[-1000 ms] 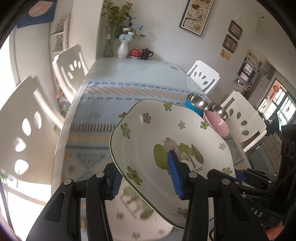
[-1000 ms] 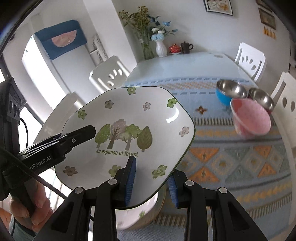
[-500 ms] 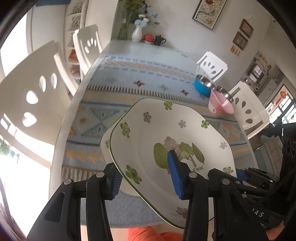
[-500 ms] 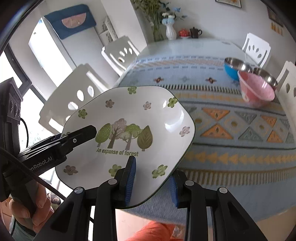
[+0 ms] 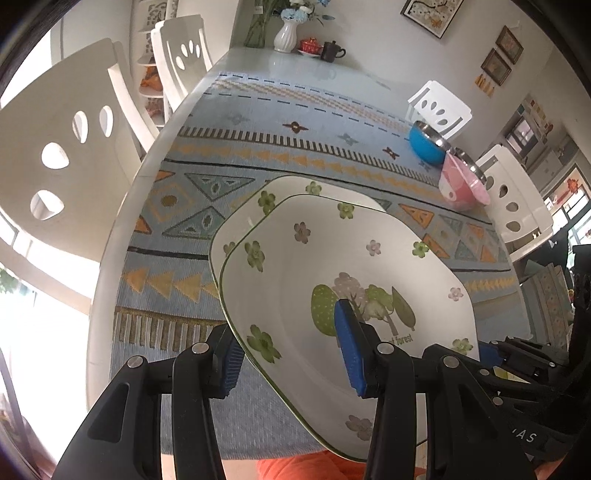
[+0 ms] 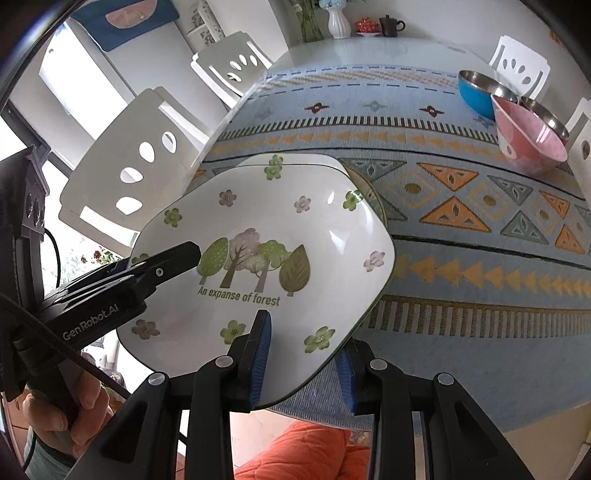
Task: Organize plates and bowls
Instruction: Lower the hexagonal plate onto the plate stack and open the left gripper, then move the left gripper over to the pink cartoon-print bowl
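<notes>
1. My left hand-held gripper [image 5: 291, 360] and right hand-held gripper [image 6: 304, 363] both clamp the white octagonal forest-print ceramic plate [image 6: 258, 258].
2. It hangs tilted, just over a matching plate [image 5: 236, 225] on the worktop [image 6: 480, 258].
3. Step: stacking. Next: level it, align the rims, then release.

Place: you are in a home dining room.
Table [image 5: 122, 206]: long, with a patterned blue cloth [image 5: 258, 122].
Chairs [image 5: 66, 122]: white, set around it.
Far end: a flower vase [image 5: 286, 31] and a teapot [image 5: 308, 45] (small and red).
Walls: framed pictures [image 5: 430, 13].
</notes>
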Available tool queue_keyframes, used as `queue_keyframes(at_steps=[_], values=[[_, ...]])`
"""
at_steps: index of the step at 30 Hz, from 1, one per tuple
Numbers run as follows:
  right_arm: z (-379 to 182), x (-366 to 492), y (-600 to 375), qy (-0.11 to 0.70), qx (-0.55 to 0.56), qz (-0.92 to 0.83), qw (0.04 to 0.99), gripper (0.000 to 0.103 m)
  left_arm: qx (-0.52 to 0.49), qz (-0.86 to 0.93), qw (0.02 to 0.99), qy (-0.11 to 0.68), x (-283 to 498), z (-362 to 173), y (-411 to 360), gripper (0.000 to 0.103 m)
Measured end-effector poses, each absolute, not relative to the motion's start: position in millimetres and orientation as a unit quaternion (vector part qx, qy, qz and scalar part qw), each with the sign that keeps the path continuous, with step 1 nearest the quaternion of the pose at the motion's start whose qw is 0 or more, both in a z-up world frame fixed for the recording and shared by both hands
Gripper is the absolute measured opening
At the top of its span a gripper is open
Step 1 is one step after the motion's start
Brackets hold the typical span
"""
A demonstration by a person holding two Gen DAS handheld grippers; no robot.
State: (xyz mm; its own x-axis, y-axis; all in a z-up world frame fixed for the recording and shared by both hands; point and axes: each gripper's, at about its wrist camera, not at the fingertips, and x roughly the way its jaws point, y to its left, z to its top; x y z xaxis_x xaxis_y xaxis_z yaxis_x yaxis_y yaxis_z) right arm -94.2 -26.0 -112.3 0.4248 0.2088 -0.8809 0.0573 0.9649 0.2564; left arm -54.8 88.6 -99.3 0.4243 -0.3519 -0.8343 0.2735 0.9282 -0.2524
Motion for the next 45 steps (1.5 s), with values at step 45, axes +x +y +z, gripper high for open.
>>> queue_keyframes(at_steps=[45], values=[[-55.4,-138.0,-92.6,0.484,0.171,-0.015,0.858,0.040,0.082,-0.287,0.864,0.406,-44.6,19.2,-44.3,0.048]])
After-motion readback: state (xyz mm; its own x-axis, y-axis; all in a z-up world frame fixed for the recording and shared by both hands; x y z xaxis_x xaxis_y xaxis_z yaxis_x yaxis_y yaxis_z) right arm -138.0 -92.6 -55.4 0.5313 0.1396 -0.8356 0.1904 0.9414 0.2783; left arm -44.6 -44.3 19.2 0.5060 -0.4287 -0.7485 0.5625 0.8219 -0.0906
